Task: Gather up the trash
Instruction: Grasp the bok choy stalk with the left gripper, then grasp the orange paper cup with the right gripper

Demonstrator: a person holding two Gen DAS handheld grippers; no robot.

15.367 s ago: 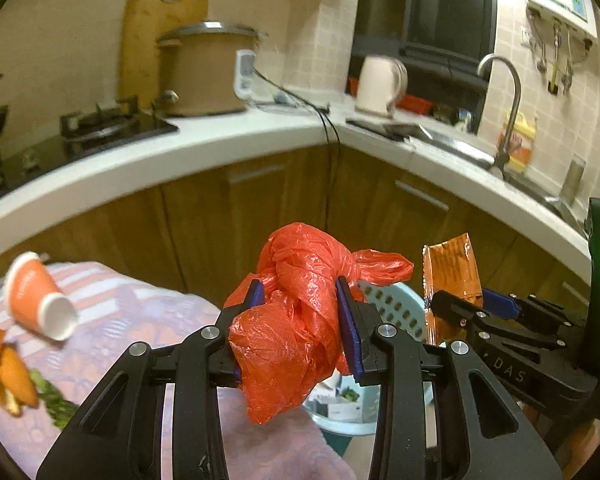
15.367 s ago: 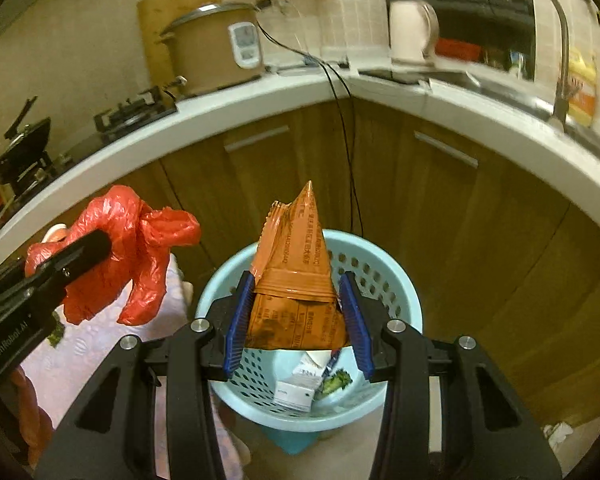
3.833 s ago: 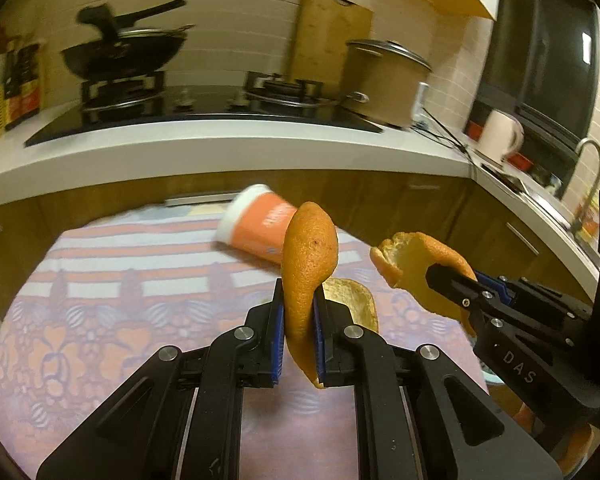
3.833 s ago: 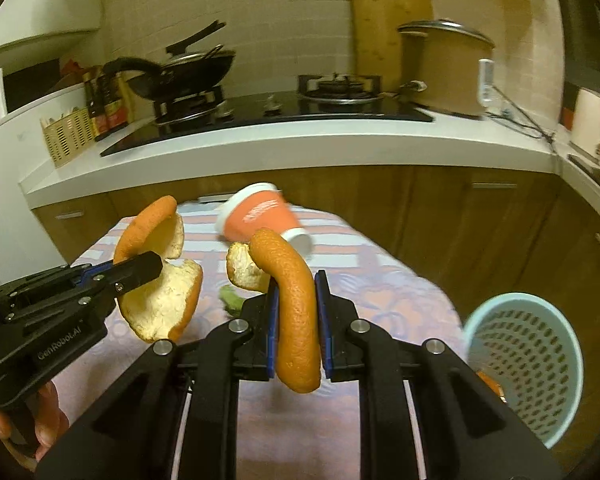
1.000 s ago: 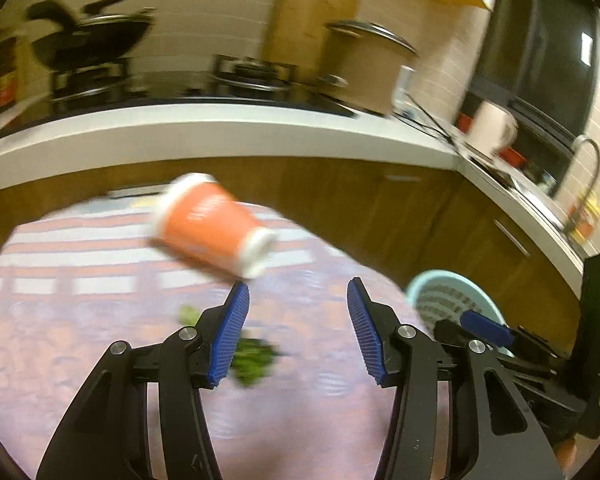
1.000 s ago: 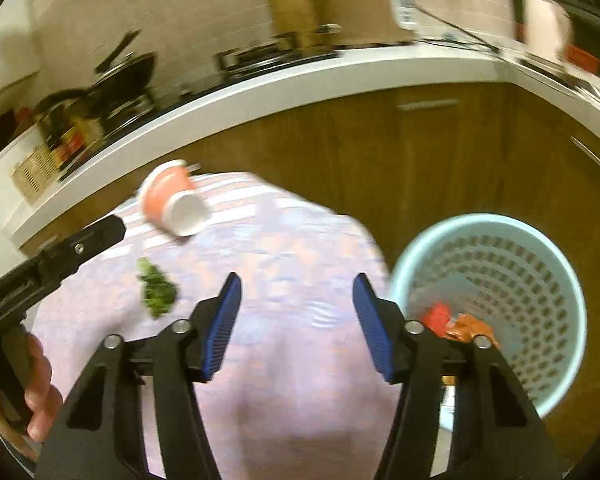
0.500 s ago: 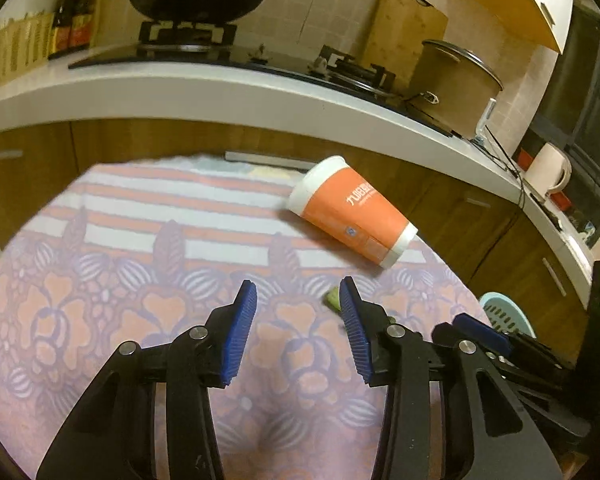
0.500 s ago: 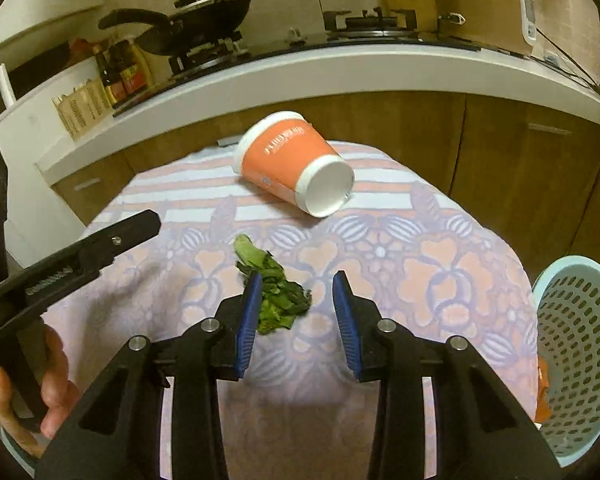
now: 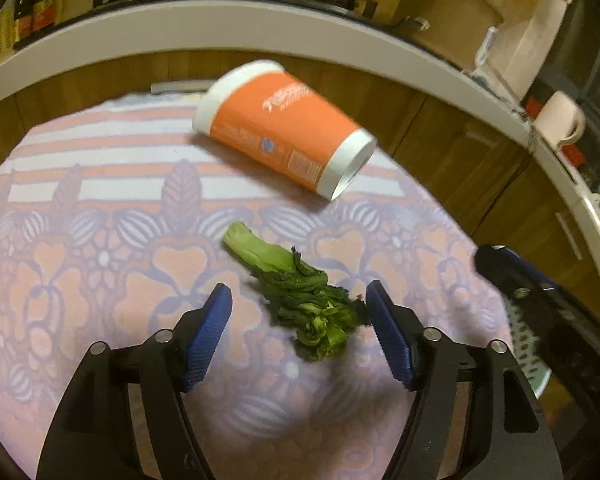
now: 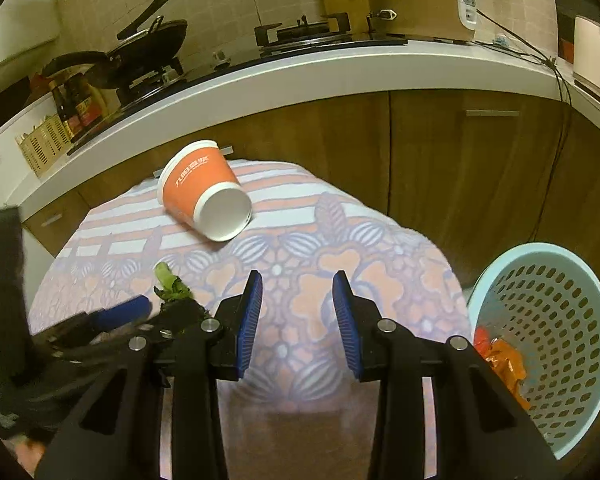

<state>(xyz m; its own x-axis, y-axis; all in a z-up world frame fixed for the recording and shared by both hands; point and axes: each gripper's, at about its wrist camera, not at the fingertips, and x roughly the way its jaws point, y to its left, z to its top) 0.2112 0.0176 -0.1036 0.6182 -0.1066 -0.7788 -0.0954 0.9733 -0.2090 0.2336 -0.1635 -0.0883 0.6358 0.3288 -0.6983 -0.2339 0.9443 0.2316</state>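
Observation:
A green leafy vegetable scrap (image 9: pixel 296 284) lies on the patterned tablecloth (image 9: pixel 100 264). My left gripper (image 9: pixel 298 302) is open, its blue pads on either side of the scrap, low over the cloth. An orange paper cup (image 9: pixel 284 128) lies on its side beyond it. In the right wrist view, my right gripper (image 10: pixel 298 284) is open and empty above the cloth, the cup (image 10: pixel 204 192) lies ahead of it, and the scrap (image 10: pixel 172 284) shows at its left beside the left gripper (image 10: pixel 128 312).
A light blue perforated basket (image 10: pixel 556 344) with orange and red trash inside stands on the floor right of the table. A white counter (image 10: pixel 300 76) with stove, pan, rice cooker and kettle runs behind. Wooden cabinets lie under it.
My left gripper has come down and forward so that the vegetable scrap now lies between its open pads. My right gripper has shifted right, off the scrap, and stays open.

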